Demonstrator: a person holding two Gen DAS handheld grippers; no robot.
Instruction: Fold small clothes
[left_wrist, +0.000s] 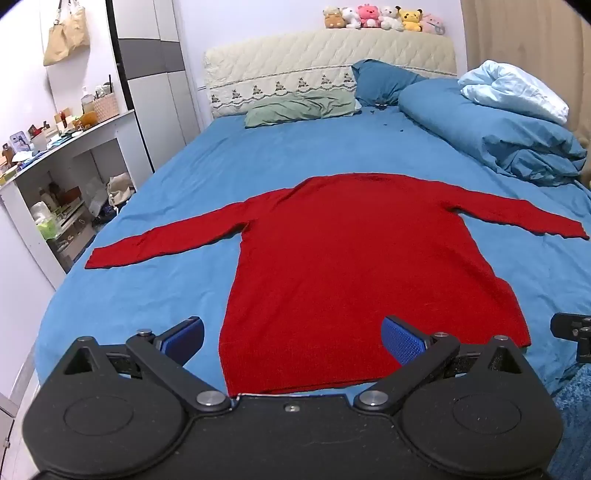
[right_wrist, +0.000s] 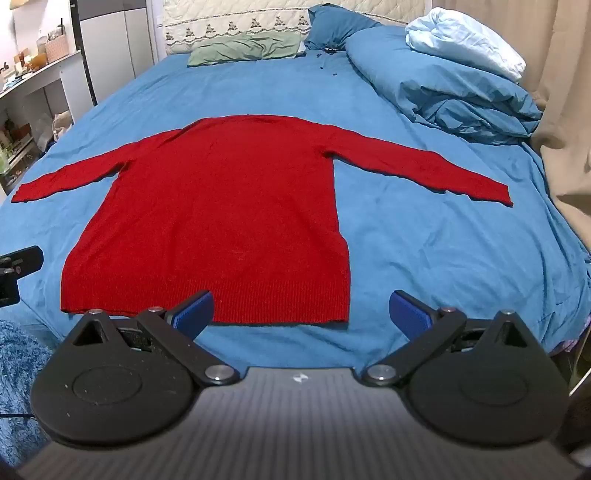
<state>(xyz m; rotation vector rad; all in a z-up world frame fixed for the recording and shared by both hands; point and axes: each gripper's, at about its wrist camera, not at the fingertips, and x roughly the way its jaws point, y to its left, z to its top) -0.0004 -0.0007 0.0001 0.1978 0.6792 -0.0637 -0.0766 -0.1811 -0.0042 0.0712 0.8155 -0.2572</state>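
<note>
One red sweater (left_wrist: 354, 258) lies flat on the bed (left_wrist: 184, 177), both sleeves spread, its hem just ahead of the two grippers. The left gripper (left_wrist: 293, 338) and the right gripper (right_wrist: 301, 312) hang spread wide, empty. Six plush toys (left_wrist: 384, 17) line the headboard beyond.

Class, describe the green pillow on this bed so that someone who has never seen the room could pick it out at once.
Start at the quilted cream headboard at the far end of the bed with the blue sheet. Right below it, lying flat and rumpled on the sheet, is the green pillow. It is the only pale green thing there: the pillow beside it and the bunched duvet are blue.
</note>
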